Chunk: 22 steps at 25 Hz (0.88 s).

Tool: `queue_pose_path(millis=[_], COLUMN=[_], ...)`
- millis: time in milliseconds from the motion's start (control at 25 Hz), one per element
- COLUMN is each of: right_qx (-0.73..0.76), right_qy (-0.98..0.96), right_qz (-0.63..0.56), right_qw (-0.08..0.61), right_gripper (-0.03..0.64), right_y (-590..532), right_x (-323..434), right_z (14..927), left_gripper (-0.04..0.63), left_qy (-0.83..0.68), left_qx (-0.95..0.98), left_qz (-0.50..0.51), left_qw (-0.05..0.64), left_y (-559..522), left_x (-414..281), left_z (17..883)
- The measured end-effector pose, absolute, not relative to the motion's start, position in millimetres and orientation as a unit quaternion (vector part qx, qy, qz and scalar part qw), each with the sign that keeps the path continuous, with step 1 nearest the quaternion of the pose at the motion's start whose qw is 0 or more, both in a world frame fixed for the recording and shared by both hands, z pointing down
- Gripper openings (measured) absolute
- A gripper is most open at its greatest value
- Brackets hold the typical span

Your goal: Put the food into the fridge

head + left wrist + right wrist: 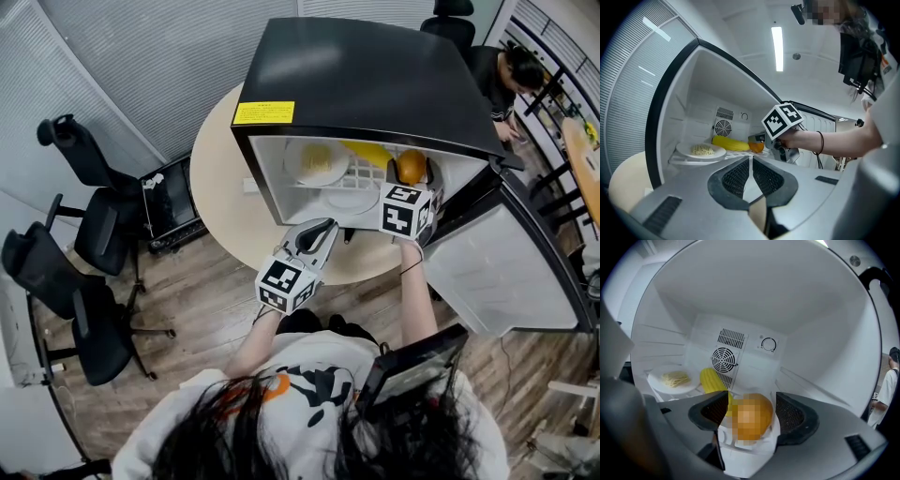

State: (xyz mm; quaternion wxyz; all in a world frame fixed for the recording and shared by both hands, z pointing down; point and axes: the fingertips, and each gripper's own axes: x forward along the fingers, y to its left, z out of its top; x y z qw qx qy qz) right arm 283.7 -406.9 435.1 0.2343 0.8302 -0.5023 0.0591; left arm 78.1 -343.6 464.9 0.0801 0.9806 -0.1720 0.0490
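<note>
A black mini fridge [366, 75] stands open on a round table [225, 202]. On its wire shelf lie a white plate of noodles [316, 161] [701, 150] [675, 379] and a yellow corn cob [370, 150] [729, 143] [710, 379]. My right gripper [411, 173] [750, 411] reaches inside at the shelf's right, shut on a round orange food [411, 166] [749, 417] [757, 146], with something white under it. My left gripper [319, 230] [751, 159] hangs just outside the fridge's front, shut and empty.
The fridge door [511, 262] swings open to the right. Black office chairs [84, 234] and a dark box [169, 202] stand on the floor at left. A person [506, 75] sits at the back right. The fridge's fan grille [724, 357] is on the rear wall.
</note>
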Motion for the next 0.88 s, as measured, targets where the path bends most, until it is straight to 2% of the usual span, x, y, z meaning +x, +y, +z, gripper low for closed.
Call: queue_pose_path(millis=[640,880], right_qx=[0.771,0.731], right_qy=[-0.622,-0.669], right_qz=[0.1,0.117], right_qw=[0.095,0.057], right_gripper=[0.305,0.245], right_y=[-374,-349], right_x=[226,200], right_z=[421,419], left_gripper=[0.015,0.016], left_qy=[-0.202,-0.227], left_qx=[0.974,0.97], left_qz=[0.049,0.031], left_qw=[0.085,0.08], left_y=[-337,-333], left_x=[82,81], left_z=[460,442])
